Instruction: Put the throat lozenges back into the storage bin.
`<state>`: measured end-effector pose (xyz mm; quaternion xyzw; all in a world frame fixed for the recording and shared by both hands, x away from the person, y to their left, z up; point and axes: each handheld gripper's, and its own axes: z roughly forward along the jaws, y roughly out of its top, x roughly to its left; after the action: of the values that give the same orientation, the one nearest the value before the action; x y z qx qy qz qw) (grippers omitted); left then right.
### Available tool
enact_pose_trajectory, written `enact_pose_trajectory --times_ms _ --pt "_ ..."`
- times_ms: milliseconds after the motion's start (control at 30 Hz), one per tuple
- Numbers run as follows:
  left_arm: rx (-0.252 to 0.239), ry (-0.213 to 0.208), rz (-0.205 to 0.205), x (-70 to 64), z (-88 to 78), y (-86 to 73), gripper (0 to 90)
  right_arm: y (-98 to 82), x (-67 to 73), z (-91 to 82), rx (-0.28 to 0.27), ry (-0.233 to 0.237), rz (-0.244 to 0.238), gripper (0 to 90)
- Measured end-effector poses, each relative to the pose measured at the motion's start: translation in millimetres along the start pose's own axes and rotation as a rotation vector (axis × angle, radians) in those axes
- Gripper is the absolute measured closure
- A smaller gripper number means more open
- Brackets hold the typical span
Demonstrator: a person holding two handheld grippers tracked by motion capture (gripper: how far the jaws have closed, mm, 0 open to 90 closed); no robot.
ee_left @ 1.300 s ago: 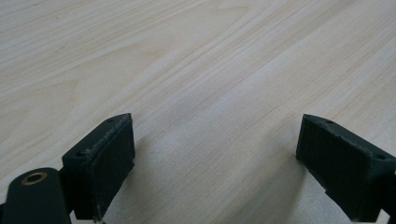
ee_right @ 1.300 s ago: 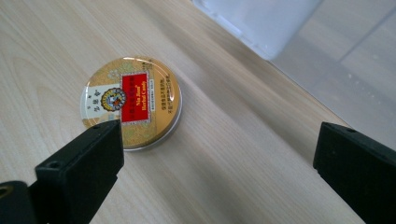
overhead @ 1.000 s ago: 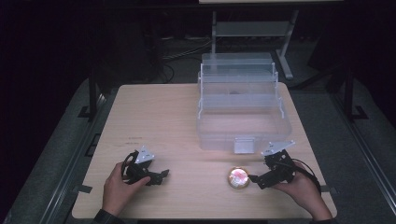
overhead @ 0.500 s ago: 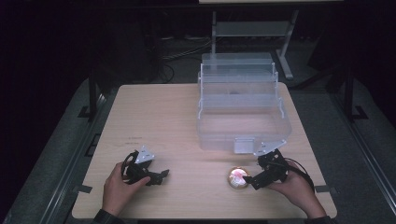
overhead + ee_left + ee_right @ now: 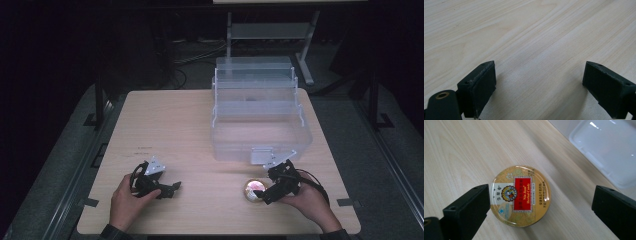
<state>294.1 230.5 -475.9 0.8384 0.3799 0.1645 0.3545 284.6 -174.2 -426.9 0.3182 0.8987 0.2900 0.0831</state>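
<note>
Candy tin (image 5: 521, 195) between open right tool (image 5: 541, 212)

- In the right gripper view, the small print on the round candy tin (image 5: 521, 195) is too fine to read, apart from the red label's larger wording.
- The near-left edge of that tin sits behind one black jaw of the right gripper (image 5: 541, 207).
- The clear plastic box (image 5: 609, 147) is cut off by the top and right edges of that view.
- In the high view, the tin's label (image 5: 254, 189) is a small blur.
- A dark spot inside the box's upper tier (image 5: 250, 98) is too faint to identify.
- The left gripper (image 5: 539, 90) has both jaws cropped by the bottom edge of the left gripper view.
- The person's forearms run off the bottom of the high view.
</note>
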Motion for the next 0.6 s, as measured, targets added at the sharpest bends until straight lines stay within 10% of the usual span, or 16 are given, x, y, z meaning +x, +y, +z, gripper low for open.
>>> enact_pose_trajectory --times_ms 600 --pt "0.001 0.000 0.001 0.1 -0.1 0.0 10.8 3.6 11.2 18.8 0.045 0.023 -0.023 1.4"
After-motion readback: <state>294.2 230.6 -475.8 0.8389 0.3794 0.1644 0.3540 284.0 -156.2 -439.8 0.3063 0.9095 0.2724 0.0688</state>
